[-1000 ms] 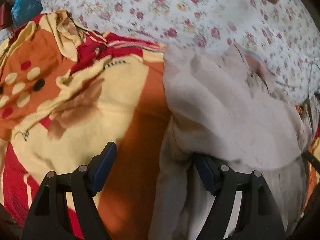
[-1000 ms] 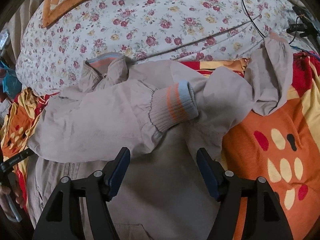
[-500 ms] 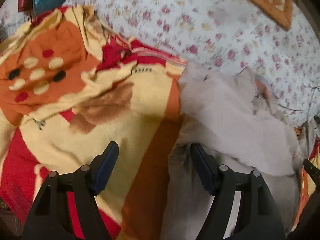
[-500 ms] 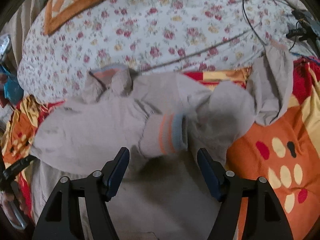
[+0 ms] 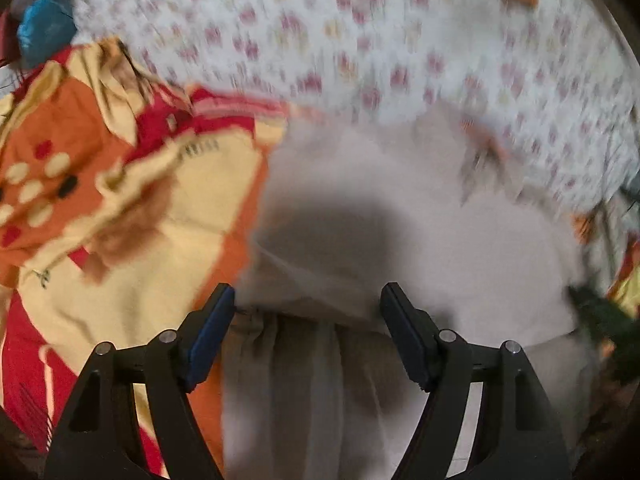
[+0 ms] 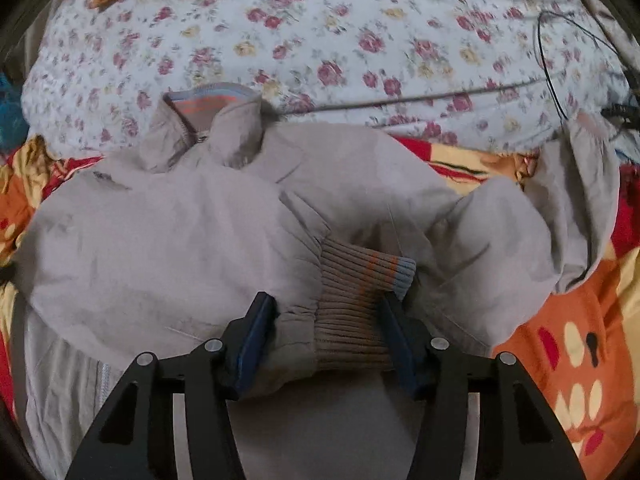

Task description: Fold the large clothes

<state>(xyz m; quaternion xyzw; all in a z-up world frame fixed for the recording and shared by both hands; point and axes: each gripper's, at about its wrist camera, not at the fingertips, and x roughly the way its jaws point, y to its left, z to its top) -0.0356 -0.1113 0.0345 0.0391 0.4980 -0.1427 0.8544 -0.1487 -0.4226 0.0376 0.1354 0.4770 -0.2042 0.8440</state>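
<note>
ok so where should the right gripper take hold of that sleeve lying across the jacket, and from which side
Grip the ribbed cuff at the end of the sleeve. It is the thickest, firmest part and lies flat on the jacket. Come straight down from above, where the right gripper hovers with open jaws either side of the cuff, so probably only closing remains.

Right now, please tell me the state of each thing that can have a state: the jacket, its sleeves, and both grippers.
jacket: lying on the blanket, partly folded
folded sleeve: laid across the jacket front
ribbed cuff: between the open right fingers, not pinched
other sleeve: still spread out to the side
right gripper: open
left gripper: open over the jacket, view blurred
</note>
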